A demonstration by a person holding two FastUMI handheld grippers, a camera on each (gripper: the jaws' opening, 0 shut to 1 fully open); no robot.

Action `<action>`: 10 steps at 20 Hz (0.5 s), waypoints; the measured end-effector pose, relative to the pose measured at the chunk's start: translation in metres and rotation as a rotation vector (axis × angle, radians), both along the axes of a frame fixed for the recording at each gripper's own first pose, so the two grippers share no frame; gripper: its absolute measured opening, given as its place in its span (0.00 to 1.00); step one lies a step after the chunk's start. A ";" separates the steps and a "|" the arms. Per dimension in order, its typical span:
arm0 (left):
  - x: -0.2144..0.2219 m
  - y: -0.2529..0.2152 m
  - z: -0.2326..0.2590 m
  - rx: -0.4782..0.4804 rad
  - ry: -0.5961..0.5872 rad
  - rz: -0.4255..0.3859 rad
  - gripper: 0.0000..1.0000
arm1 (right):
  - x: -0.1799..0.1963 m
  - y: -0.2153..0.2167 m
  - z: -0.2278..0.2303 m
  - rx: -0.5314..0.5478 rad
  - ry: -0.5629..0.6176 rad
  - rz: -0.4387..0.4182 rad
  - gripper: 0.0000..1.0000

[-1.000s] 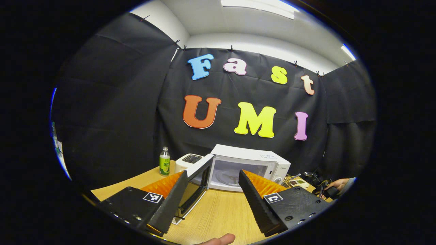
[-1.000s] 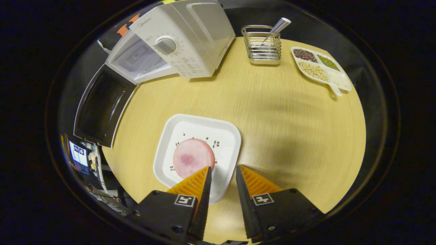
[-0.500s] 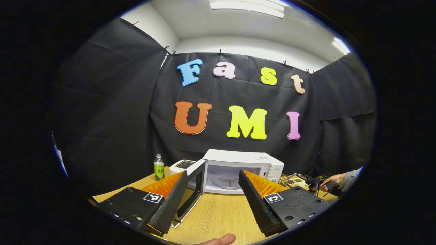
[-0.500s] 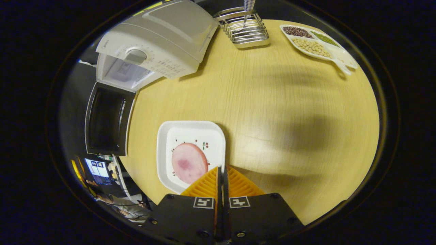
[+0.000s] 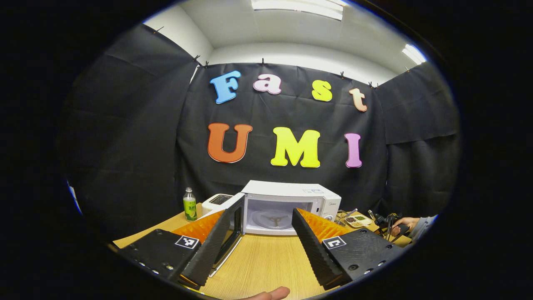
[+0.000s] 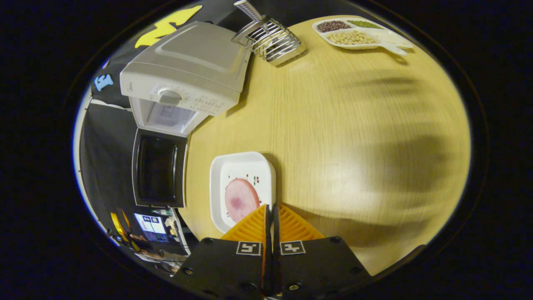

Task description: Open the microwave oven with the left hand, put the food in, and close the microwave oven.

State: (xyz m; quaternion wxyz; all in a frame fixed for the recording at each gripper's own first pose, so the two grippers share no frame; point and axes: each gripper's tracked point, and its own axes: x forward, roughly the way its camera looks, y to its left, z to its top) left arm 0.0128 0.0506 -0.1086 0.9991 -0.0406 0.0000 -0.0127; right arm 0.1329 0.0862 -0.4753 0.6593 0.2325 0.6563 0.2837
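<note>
In the right gripper view, the right gripper [image 6: 271, 208] has its fingers pressed together on the near right edge of the plate [image 6: 218, 183], with only a thin dark slit between them. The plate is white and square with rounded corners, and it appears slightly lifted or tilted above the table [image 6: 341, 137], though I cannot tell for sure. On it lies the food [image 6: 240, 199], a round pink slice with a darker spot at its middle, beside small red and green painted marks. Just left of the plate hangs the open door [image 6: 158, 173], dark-windowed and swung fully out. Beyond it is the microwave [image 6: 187, 79], white, with a dial on its front panel and its pale cavity showing. Farther back stand a wire rack [image 6: 270, 39] and a divided tray [image 6: 362, 35] of beans.

In the left gripper view, the left gripper [image 5: 260, 218] is wide open, holding nothing, raised above the table [image 5: 266, 262]. A fingertip [image 5: 270, 293] shows at the bottom edge. Between the fingers lies the microwave [image 5: 291, 200] front-on, door [image 5: 231, 225] swung out to the left, turntable bare inside. This view adds a toaster [image 5: 216, 202] and a green bottle [image 5: 190, 205] left of the microwave, and a hand [image 5: 406, 225] at the far right.
</note>
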 end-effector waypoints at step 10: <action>-0.026 -0.001 0.019 0.056 -0.037 -0.024 0.92 | 0.008 -0.004 0.007 0.063 -0.023 -0.091 0.00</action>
